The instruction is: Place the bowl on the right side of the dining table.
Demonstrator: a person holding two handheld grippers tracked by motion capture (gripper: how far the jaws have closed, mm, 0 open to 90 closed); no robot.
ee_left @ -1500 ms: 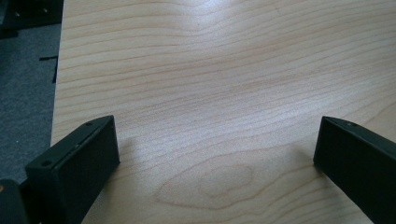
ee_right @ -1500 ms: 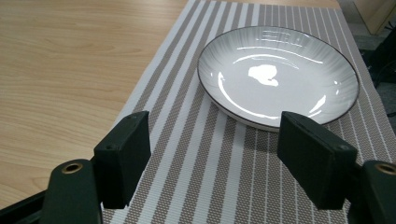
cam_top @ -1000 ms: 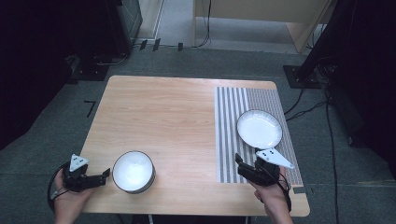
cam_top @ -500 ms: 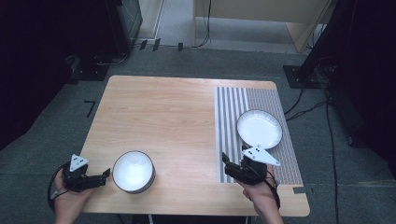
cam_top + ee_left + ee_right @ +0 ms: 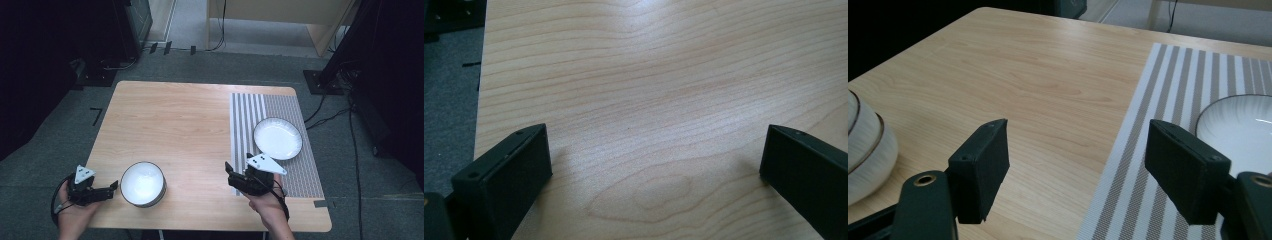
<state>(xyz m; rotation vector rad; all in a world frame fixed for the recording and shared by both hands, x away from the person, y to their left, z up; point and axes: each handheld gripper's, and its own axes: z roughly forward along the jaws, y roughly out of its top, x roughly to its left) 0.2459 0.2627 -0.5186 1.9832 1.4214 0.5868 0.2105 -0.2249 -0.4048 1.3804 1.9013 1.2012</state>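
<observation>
A white bowl (image 5: 143,183) with a thin dark rim stands near the table's front left; its side also shows at the left edge of the right gripper view, bowl (image 5: 865,145). A white plate (image 5: 278,138) lies on the striped placemat (image 5: 290,105) at the right. My left gripper (image 5: 112,190) rests just left of the bowl, pointing at it, open; in the left gripper view its gripper (image 5: 654,150) has bare wood between the jaws. My right gripper (image 5: 237,169) hovers at the placemat's left edge, in front of the plate, open and empty, with the plate (image 5: 1243,127) to its right.
The wooden table (image 5: 170,125) stretches bare between bowl and placemat (image 5: 1158,100). Grey carpet, cables and dark equipment stands surround the table; a wooden cabinet stands beyond the far edge.
My right gripper has moved left across the placemat, from beside the plate to the mat's left edge. The left gripper, bowl and plate have not moved.
</observation>
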